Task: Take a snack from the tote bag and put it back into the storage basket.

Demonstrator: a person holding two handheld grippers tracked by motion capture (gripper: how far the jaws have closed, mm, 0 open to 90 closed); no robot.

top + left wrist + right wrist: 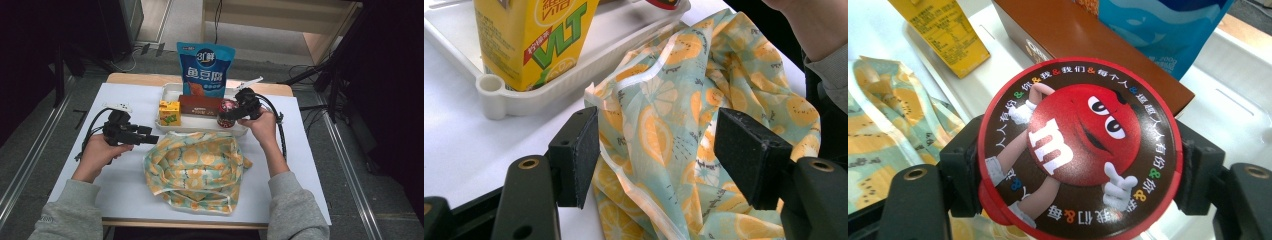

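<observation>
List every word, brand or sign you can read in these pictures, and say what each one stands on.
"VLT": yellow drink carton, with small Chinese print above it, too cropped to read.
"m": red-rimmed candy tub lid, held in the right claw; ring reads "我们" and "每个人", repeated.
"鱼豆腐": blue snack bag; the small badge above is blurred.
Brown box: print too small.
Carton's side panel: fine print unreadable.

You're working in a lab-style recording room, not a home: your white table (125, 190) stands on grey carpet, dark curtains hang at left and right, cables (300, 75) trail over the far floor, black stands (332, 85) rise at the right, and a plain wooden bench (280, 15) sits beyond.
</observation>
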